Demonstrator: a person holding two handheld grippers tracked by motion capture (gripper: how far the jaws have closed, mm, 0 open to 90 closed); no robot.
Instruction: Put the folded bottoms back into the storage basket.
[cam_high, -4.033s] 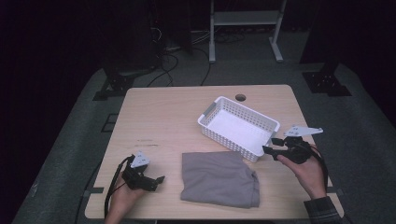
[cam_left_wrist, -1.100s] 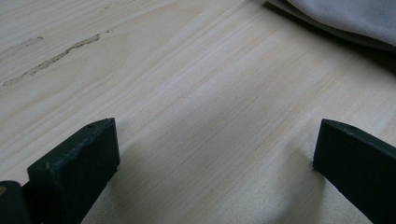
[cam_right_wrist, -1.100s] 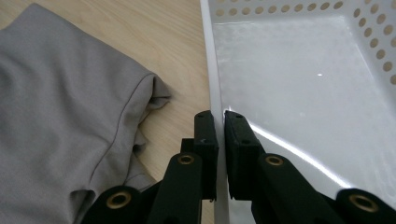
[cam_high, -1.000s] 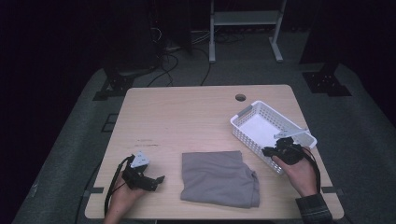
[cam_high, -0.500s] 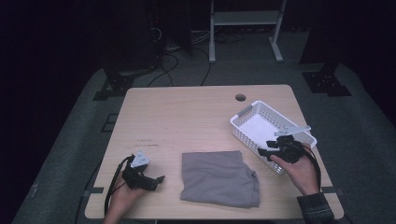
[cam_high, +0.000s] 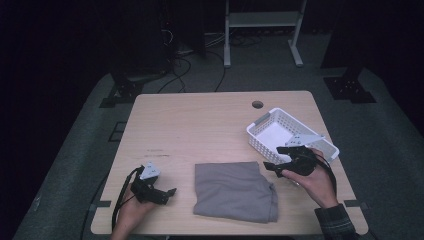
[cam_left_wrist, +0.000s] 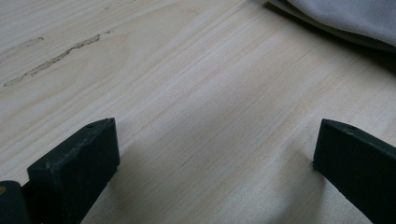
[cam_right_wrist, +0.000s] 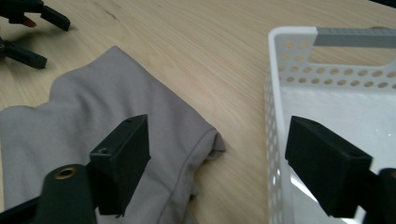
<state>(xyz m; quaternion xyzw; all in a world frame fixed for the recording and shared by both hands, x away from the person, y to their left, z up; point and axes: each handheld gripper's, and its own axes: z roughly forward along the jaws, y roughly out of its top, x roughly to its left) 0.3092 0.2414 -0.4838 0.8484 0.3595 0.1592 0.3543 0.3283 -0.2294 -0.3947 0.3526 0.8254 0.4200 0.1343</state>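
Observation:
A folded grey cloth (cam_high: 232, 192) lies on the wooden table (cam_high: 200, 130) near its front edge. A white perforated basket (cam_high: 265, 142) stands at the right, holding nothing. My right gripper (cam_high: 275, 159) hovers between the basket's near corner and the cloth. Its jaws have just been opening and hold nothing. In the right gripper view my right gripper (cam_right_wrist: 217, 140) has one jaw over the cloth (cam_right_wrist: 93, 107) and the other over the basket (cam_right_wrist: 280, 70). My left gripper (cam_high: 170, 192) rests open on the table left of the cloth. The left gripper view shows the left gripper (cam_left_wrist: 217, 135) over bare wood, with the cloth (cam_left_wrist: 345, 18) beyond.
A round cable hole (cam_high: 257, 104) sits near the table's far edge. The far and left parts of the tabletop are bare wood with a scuff mark (cam_high: 157, 150). Around the table the room is dark, with a metal stand (cam_high: 260, 30) and cables behind.
The right gripper has let go of the basket's near rim, opened its jaws and drawn back and up a little. The basket stays at the right. The left gripper has not moved.

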